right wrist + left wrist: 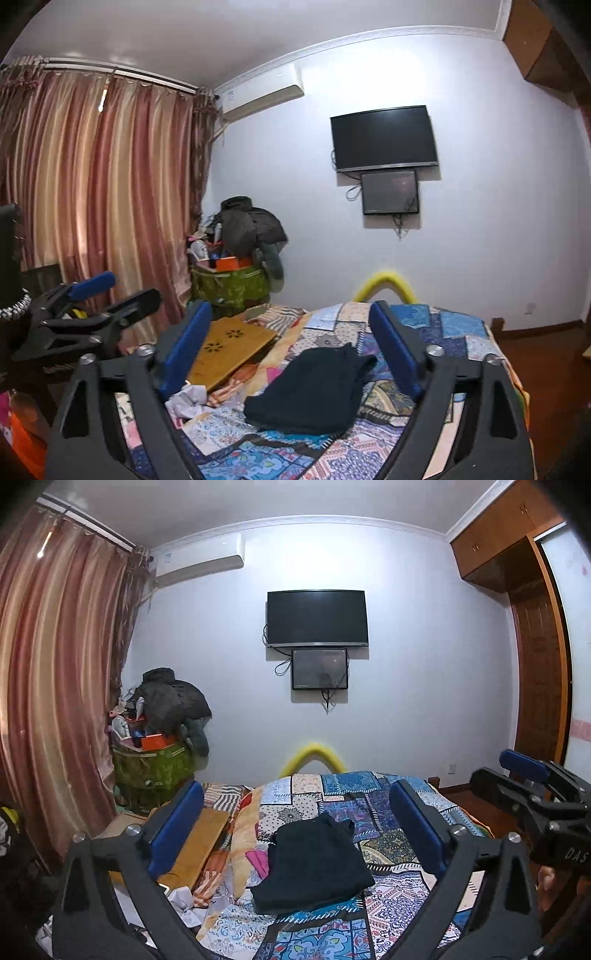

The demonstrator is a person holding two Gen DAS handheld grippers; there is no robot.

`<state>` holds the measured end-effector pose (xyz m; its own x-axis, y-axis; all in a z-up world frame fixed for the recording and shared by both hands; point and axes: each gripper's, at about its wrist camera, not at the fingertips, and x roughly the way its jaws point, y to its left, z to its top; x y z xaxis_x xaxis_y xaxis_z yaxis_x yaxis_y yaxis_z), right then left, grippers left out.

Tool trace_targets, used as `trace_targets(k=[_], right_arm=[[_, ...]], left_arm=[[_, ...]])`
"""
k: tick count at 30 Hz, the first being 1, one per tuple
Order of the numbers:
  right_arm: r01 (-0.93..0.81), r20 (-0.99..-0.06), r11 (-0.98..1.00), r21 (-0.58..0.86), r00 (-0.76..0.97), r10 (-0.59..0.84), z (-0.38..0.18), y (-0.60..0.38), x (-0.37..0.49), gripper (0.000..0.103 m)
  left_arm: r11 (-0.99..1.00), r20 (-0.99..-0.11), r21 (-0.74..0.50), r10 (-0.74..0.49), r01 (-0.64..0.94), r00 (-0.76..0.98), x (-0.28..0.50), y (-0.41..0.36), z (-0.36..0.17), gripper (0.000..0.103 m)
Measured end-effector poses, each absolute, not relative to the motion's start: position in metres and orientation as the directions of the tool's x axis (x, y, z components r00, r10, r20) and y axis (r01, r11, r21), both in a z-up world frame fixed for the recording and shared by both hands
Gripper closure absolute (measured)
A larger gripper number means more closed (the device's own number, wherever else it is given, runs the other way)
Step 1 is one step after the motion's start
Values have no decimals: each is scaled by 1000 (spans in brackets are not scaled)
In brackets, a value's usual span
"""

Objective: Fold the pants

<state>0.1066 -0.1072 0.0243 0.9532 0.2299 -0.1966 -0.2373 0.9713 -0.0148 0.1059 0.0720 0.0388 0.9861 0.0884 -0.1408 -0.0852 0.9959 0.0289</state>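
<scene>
Now folded pants [314, 864] lie mid-quilt [388, 812], edges clear of both open grippers.

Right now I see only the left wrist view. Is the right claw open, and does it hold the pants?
Observer: It is open and empty. The right claw has both fingers spread wide; the dark pants lie folded on the quilt, apart from it.
Operator: Is the wooden board plain?
Observer: No. The wooden board has two flower-shaped cut-outs.
Operator: How does my left claw look from outside?
Observer: The left claw is open, with nothing between its fingers.
</scene>
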Motion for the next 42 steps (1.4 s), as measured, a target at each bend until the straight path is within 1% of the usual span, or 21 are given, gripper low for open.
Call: trace_targets(k=[1, 2, 3, 12, 25, 42], right_arm=[[-233, -203, 972, -12, 953, 225, 24, -107, 107, 8], [-227, -202, 974, -13, 954, 219, 24, -107, 106, 2], [-218, -196, 976, -19, 958, 211, 25, -107, 105, 1], [-199, -196, 979, -30, 962, 190, 23, -108, 96, 1], [-190, -226, 981, -40, 958, 176, 13, -106, 95, 1], [-174, -230, 984, -28, 959, 163, 15, -110, 91, 1]], left_arm=[[996, -142, 26, 86, -83, 986, 103, 72, 38, 0], [997, -145, 21, 83, -81, 986, 102, 73, 38, 0], [997, -148, 17, 80, -79, 986, 102, 73, 37, 0], [996, -149, 22, 83, -81, 985, 88, 66, 33, 0], [997, -167, 23, 78, -75, 983, 90, 69, 23, 0], [999, -186, -1, 53, -54, 981, 93, 76, 19, 0]])
